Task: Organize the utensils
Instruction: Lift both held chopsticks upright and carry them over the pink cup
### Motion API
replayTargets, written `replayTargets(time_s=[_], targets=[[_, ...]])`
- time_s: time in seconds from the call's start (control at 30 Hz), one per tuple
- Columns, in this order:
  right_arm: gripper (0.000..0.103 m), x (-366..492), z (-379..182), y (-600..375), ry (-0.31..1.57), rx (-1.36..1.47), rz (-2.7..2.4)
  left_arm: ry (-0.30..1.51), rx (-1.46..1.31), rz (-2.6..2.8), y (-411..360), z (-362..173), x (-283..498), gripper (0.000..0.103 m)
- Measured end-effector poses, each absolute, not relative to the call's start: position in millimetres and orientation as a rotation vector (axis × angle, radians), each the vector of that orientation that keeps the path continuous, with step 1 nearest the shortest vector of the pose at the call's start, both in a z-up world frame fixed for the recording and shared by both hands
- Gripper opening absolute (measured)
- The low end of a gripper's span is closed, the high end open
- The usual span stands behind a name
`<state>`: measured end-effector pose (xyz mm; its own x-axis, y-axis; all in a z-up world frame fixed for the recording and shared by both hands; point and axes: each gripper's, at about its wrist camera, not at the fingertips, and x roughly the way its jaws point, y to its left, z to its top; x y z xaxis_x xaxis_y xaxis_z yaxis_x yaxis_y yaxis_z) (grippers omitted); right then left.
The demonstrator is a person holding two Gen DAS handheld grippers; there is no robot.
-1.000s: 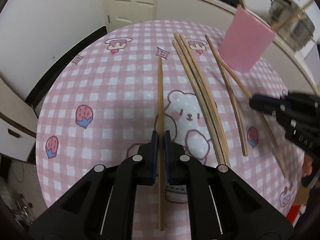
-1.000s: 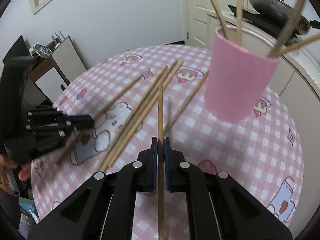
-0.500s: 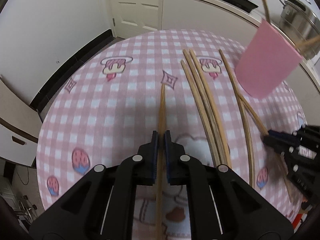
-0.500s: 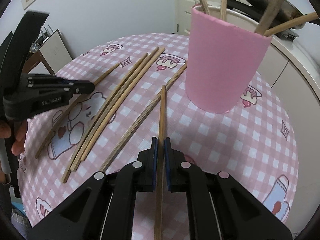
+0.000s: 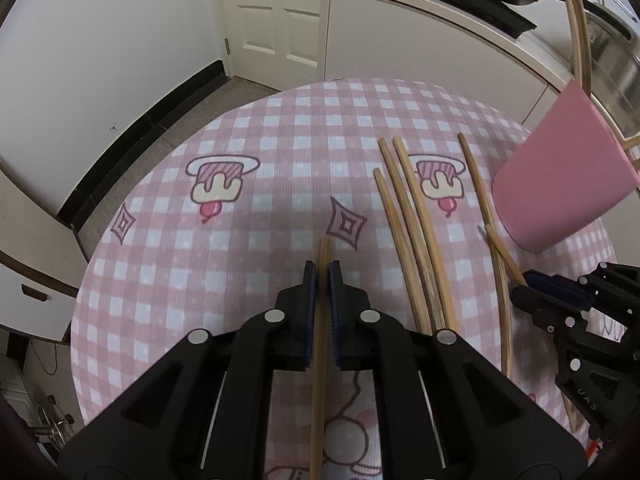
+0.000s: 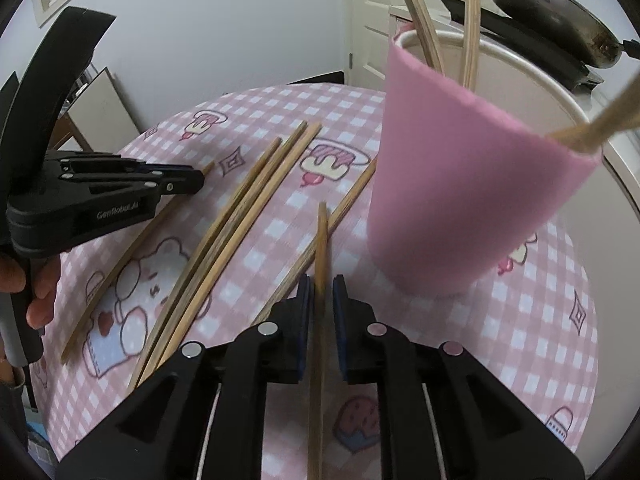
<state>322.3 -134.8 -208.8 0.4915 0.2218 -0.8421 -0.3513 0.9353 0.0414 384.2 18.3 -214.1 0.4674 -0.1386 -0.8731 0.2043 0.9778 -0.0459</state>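
My left gripper (image 5: 322, 268) is shut on a bamboo chopstick (image 5: 325, 246), held low over the pink checked tablecloth (image 5: 240, 140). In the right wrist view that gripper (image 6: 196, 180) sits at the left, with its chopstick (image 6: 120, 256) trailing below it. My right gripper (image 6: 321, 280) is just in front of the pink cup (image 6: 472, 184). Its jaws are opening: a second chopstick (image 6: 321, 236) lies between the pads with a thin gap on each side. Several chopsticks stand in the cup. Three loose chopsticks (image 5: 416, 232) lie side by side on the cloth.
One more chopstick (image 6: 344, 208) lies slanted against the foot of the cup. A person's hand (image 6: 40, 292) holds the left gripper's handle. Behind the round table stands a white counter with a dark wok (image 6: 552, 12). A white door (image 5: 276, 20) is at the back.
Both grippers have moved forward across the table towards the pink cup, which now looms larger. The right jaws have parted slightly from their chopstick. The left grip is unchanged.
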Motion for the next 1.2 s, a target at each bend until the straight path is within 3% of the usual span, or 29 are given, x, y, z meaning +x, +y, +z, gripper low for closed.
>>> replayTargets(time_s=[0.4,0.73,1.2], targets=[[0.004,328.8,-196.9,-133.0,0.958,-0.125,0.36,1.01,0.084,-0.23,16.0,-202.7,372.1,0.006],[0.004,284.5,-119.3,-140.1,0.799,-0.088,0.42,0.872,0.07,-0.273,13.3,-123.3,329.3,0.004],[0.005,275.1,-128.7,-139.6,0.852,-0.101,0.424,1.01,0.025,-0.22,19.9,-154.2,329.2,0.006]])
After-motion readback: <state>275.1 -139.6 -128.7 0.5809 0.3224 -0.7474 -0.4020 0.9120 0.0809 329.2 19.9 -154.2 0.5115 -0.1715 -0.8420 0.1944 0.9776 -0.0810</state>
